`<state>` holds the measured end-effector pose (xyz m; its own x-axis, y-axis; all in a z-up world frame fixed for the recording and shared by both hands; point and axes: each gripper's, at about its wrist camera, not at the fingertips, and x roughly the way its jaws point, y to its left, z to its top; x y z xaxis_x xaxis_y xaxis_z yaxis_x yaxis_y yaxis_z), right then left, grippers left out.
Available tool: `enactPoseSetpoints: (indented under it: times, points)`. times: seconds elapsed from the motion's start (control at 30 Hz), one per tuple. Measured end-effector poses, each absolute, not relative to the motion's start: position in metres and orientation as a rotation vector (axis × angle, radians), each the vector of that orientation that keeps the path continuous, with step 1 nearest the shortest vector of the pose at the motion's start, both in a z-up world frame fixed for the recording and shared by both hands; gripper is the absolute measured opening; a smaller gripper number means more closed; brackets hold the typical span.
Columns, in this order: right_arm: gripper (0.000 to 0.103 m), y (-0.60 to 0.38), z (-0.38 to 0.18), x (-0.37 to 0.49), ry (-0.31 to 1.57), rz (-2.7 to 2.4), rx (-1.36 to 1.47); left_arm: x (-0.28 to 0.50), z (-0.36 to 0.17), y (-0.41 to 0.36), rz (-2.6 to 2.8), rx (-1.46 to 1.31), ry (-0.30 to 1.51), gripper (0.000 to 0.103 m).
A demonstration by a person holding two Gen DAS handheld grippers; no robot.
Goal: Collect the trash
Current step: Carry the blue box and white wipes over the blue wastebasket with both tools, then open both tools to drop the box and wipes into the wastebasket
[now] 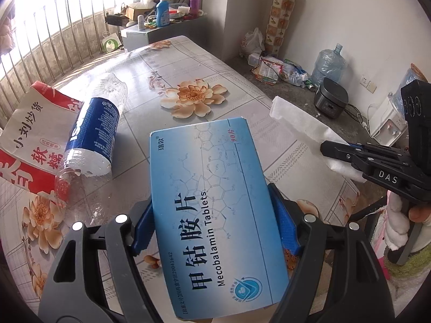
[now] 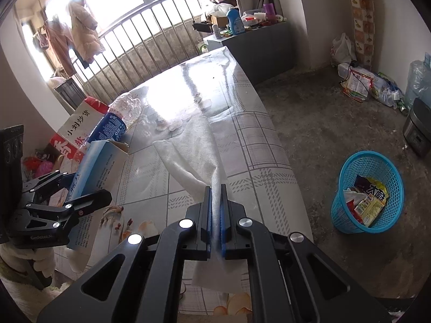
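Mecobalamin tablet box (image 1: pixel 215 210) sits clamped between the blue pads of the left hand-held gripper (image 1: pixel 212 223), raised over the bench (image 1: pixel 167 62); its near end runs out of the left wrist view, and from the right wrist view only its side and open flap show. White paper towel (image 2: pixel 188 145) is pinched in the right hand-held gripper (image 2: pixel 215 215), trailing forward across the bench, its lower end hidden behind the fingers. Ahead-left of the left hand-held gripper lie a crushed water bottle (image 1: pixel 94 129) and a red-and-white paper bag (image 1: pixel 24 140), partly cut off. Only the right wrist view shows the blue waste basket (image 2: pixel 347 188) on the floor to its right, holding wrappers.
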<state>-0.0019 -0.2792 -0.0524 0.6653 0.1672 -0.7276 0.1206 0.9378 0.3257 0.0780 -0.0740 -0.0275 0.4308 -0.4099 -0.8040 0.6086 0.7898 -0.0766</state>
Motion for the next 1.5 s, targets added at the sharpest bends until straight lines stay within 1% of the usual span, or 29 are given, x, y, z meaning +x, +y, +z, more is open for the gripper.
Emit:
enactPoseSetpoints:
  times: [0.47,0.77,0.93,1.1,1.27,1.5]
  points:
    - [0.005,-0.286,-0.03,-0.013,0.768,0.021,0.4,0.073,0.004,-0.082,-0.663,0.218,0.85,0.071]
    - [0.005,-0.316,-0.01,-0.024,0.679,-0.025,0.438,0.079,0.033,-0.114,-0.723,0.215,0.785,0.071]
    - [0.005,-0.368,0.004,-0.038,0.603,-0.138,0.474,0.094,0.048,-0.164,-0.82,0.209,0.779,0.071]
    - [0.005,-0.433,-0.002,-0.058,0.572,-0.312,0.531,0.113,0.043,-0.232,-0.944,0.192,0.846,0.071]
    - [0.005,-0.497,-0.039,-0.075,0.611,-0.47,0.657,0.119,0.012,-0.317,-1.053,0.244,0.935,0.071]
    - [0.006,-0.566,-0.105,-0.071,0.678,-0.578,0.85,0.126,-0.054,-0.428,-1.108,0.322,1.053,0.071]
